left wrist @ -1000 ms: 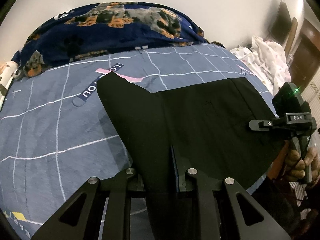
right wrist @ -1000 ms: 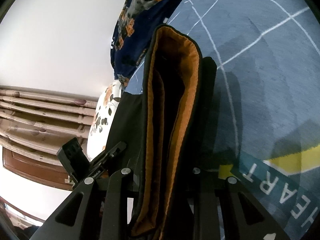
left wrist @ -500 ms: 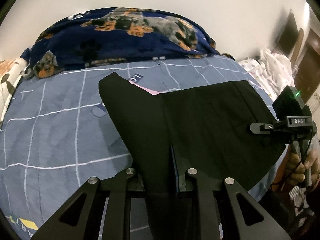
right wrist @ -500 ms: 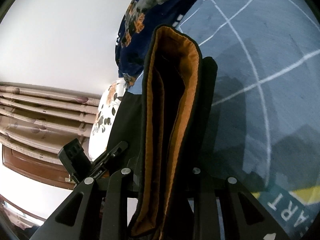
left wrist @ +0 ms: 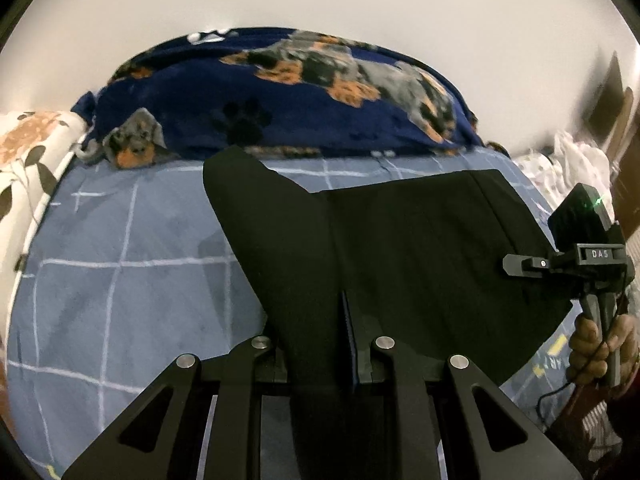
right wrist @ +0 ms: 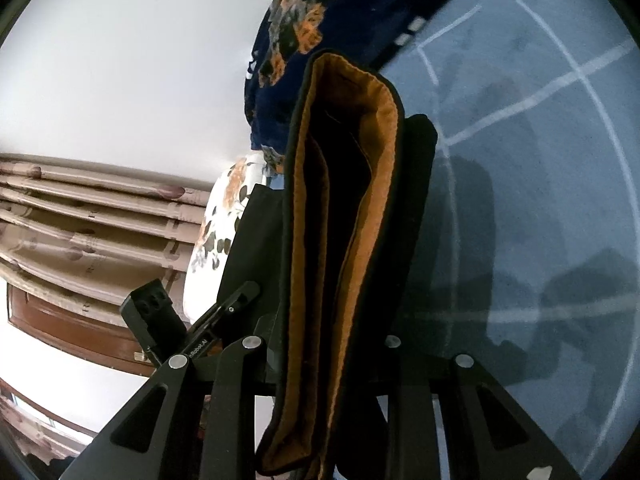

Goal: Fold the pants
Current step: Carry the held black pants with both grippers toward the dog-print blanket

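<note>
Carrying a pair of black pants (left wrist: pixel 420 264) across the bed (left wrist: pixel 120 264), both grippers clamped on the fabric.

Item: pants, black, with an orange-brown lining showing at the open waistband (right wrist: pixel 344 216) in the right wrist view. Location: held up between the two grippers over the blue grid-patterned bed cover, one leg end (left wrist: pixel 240 176) reaching toward the navy dog-print blanket (left wrist: pixel 280 100) at the far side.

Left gripper (left wrist: pixel 320 360): fingers narrow, closed on a bunched stretch of the black cloth. Right gripper (right wrist: pixel 332 360): fingers narrow, closed on the doubled waistband edge; its body and the hand (left wrist: pixel 600 344) on its handle show at the right of the left wrist view.

Change noted: over the last second the whole garment has travelled toward the blanket. The leg end, earlier lying over a printed label and pink stripe in the middle of the cover, now sits at the blanket's edge, and that label is hidden. In the right wrist view the yellow-lettered print at the near part of the cover has slid out of sight. Both grips look unchanged; the cloth keeps the same spread.

Meaning for the task: this reads as a repositioning or a carrying-over of one half, not a finished fold. The pants are not yet laid flat and no crease is set. A likely next need is lowering the cloth with edges aligned; the risk is the loose leg bunching against the blanket.
</note>
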Available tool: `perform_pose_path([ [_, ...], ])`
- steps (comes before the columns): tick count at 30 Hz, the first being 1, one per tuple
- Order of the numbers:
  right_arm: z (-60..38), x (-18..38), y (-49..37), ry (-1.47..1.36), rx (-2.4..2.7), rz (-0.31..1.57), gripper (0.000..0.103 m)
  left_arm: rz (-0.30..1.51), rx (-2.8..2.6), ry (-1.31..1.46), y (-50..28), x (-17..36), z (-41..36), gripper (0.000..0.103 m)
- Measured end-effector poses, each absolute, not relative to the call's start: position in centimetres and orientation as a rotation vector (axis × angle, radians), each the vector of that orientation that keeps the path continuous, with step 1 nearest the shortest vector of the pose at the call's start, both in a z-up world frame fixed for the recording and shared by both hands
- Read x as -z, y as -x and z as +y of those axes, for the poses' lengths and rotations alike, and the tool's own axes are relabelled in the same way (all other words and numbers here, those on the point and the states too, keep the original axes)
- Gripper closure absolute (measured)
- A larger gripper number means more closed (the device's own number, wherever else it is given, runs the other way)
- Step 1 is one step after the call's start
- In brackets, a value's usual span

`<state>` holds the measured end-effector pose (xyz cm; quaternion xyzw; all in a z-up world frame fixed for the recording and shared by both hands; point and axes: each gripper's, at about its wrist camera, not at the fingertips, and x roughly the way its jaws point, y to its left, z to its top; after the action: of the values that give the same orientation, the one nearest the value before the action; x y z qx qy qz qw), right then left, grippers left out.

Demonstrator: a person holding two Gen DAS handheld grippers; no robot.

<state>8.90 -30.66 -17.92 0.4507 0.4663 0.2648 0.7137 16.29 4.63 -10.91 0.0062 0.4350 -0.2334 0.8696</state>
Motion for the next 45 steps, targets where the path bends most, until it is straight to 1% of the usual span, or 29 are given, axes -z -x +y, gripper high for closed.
perform_pose_path([
  [12,-29.5,18.8,-15.2,-1.002,-0.623,1.000,0.080,0.869,0.414,0.009,-23.5,11.4,6.1,0.084],
  [20,-29.6,19.0,-16.7,-0.978,-0.634,0.990,0.080,0.853,0.378,-0.006,-26.8,12.5,6.5,0.084],
  [30,-28.8,19.8,-16.4,-0.909,-0.601,1.004,0.080,0.873,0.347,-0.021,-27.8,15.4,7.3,0.084],
  [39,-28.6,19.7,-16.4,-0.870,-0.566,0.992,0.080,0.861,0.338,-0.036,-27.7,16.5,7.4,0.082],
  [45,-28.9,20.9,-16.7,-0.858,-0.526,1.003,0.080,0.863,0.325,-0.030,-27.8,17.2,7.6,0.081],
])
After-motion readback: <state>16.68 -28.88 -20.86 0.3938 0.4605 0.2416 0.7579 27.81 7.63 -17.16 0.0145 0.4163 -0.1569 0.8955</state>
